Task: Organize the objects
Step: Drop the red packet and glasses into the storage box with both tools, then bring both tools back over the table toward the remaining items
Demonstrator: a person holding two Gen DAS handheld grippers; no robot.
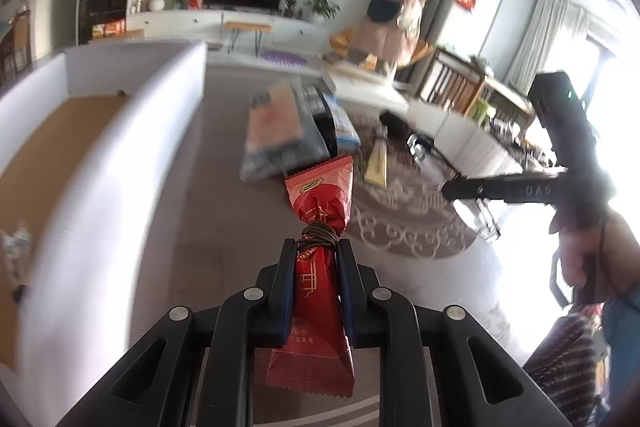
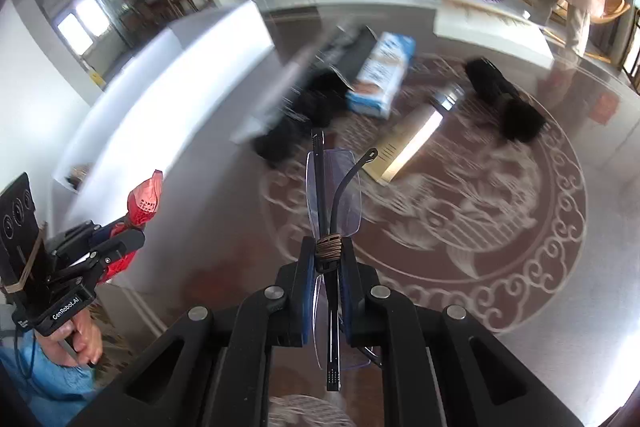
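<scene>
Left claw (image 1: 316,251) pinched a red snack packet (image 1: 320,203); right claw (image 2: 327,251) pinched folded glasses (image 2: 332,187) above the counter (image 2: 560,307).

pile of packs (image 1: 288,131) motion-blurred, print unreadable, white box (image 1: 100,155) smeared and cut by left edge, black objects (image 2: 504,95) blurred beyond telling

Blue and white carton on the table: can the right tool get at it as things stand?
Probably not yet. The path to the blue and white carton looks open across the table, but the right tool is shut on a pair of glasses, so it would have to set those down first.
</scene>
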